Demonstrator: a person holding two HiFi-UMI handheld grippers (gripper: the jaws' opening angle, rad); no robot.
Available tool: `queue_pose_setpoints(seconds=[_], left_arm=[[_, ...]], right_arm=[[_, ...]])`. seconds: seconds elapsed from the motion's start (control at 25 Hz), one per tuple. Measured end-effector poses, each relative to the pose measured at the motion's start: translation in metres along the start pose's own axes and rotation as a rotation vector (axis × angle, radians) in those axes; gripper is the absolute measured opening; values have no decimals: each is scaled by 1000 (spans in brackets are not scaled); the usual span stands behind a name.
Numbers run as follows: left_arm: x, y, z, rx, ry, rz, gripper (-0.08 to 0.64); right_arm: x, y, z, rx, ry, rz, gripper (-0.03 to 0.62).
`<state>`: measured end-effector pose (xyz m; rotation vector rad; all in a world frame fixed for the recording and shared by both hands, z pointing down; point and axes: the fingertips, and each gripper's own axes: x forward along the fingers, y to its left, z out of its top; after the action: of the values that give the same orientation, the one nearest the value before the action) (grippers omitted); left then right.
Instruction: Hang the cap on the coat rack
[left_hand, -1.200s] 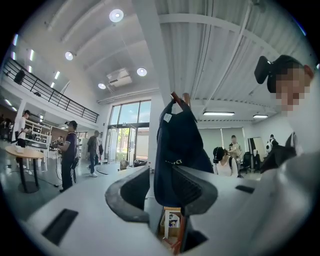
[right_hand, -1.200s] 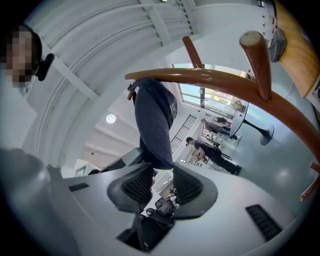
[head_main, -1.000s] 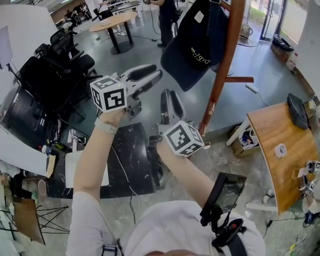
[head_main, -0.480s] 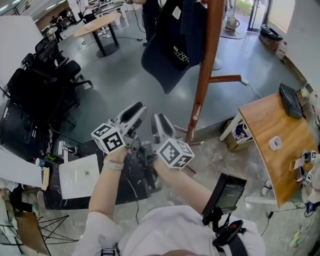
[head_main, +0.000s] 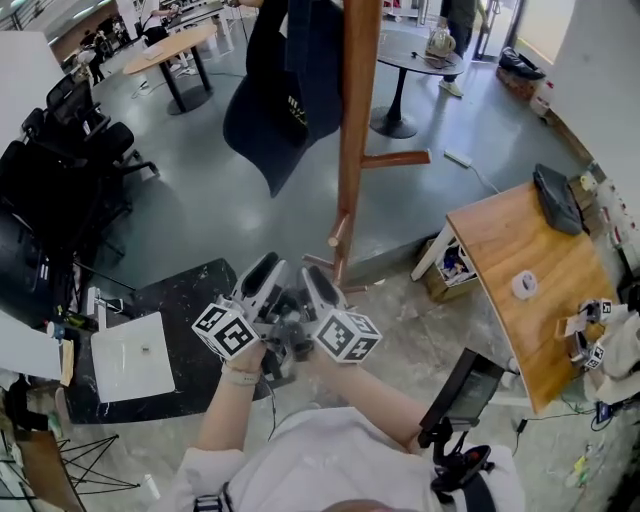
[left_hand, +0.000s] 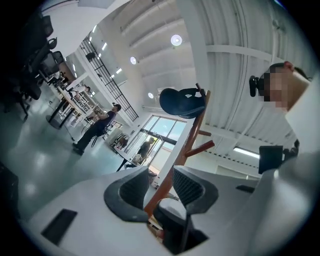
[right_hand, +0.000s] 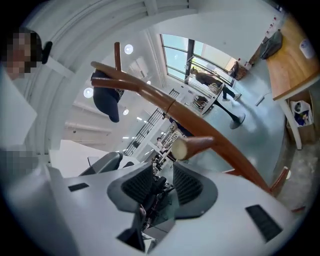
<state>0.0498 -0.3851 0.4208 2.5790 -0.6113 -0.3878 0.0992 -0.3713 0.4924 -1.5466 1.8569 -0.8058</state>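
Floor: I see a grey polished floor (head_main: 190, 210) spread across an open office, well below my head view.
Rack: the coat rack (head_main: 358, 120) is a tall reddish-brown wooden pole with side pegs. It stands upright in the middle of the head view, just beyond both grippers.
Table: a light wooden table (head_main: 530, 290) sits at the right, apart from the rack, with small items along its far edge.
Cap: the dark navy cap (head_main: 275, 110) hangs on the upper part of the coat rack, left of the pole, with its brim pointing down. It is well apart from both grippers.
Left: the left gripper (head_main: 264, 272) is held low in front of me, near the foot of the pole. Its jaws stand apart with nothing between them.
Right: the right gripper (head_main: 314, 278) sits just beside the left one. Its jaws are parted and empty, and a peg (right_hand: 192, 146) shows beyond them.
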Motion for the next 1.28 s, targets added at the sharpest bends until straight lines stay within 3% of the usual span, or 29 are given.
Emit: queue_pose_setpoints(seconds=[0.4, 0.68, 1.28], left_arm=[[10, -59, -30, -22, -22, -33, 133], [13, -97, -56, -57, 17, -103, 133], [44, -193, -107, -115, 140, -362, 133]], right_arm=[[-62, -18, 15, 0, 97, 86, 109], [-119, -46, 56, -64, 7, 2, 109], [-234, -57, 153, -192, -197, -95, 107]])
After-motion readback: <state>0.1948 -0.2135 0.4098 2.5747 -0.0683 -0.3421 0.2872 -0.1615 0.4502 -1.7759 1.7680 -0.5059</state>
